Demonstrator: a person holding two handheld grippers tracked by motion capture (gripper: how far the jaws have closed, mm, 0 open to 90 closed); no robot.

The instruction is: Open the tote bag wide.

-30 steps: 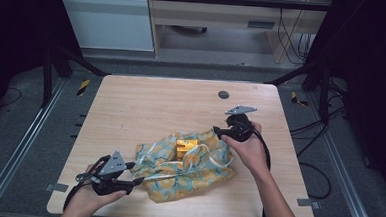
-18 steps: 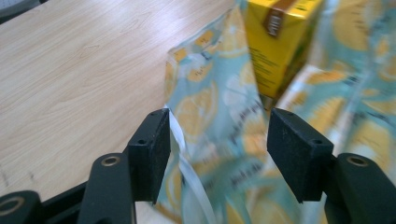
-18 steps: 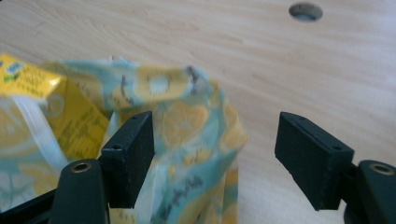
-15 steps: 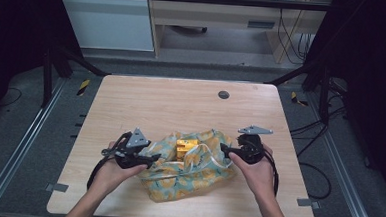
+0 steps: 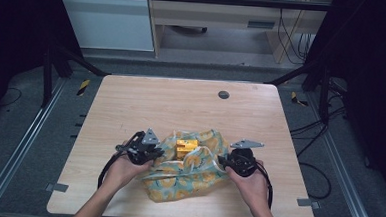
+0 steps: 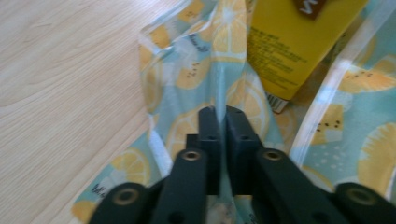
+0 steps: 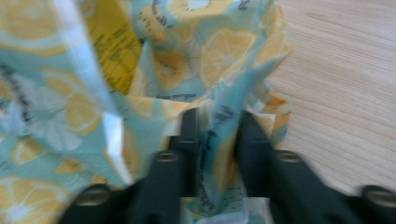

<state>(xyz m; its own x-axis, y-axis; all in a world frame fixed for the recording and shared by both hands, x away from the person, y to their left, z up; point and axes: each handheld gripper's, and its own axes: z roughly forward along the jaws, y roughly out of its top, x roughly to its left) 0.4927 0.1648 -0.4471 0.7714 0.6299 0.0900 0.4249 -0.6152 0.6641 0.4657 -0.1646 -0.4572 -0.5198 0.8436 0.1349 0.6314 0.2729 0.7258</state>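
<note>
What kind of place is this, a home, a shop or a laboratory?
Most likely a laboratory or recording workspace. A bare wooden table stands inside a dark metal frame, loose cables run over the grey floor, and a person works on a lemon-print bag with two hand-held grippers.

Open tabletop (image 5: 181,100) beyond bag (image 5: 197,181)
</note>
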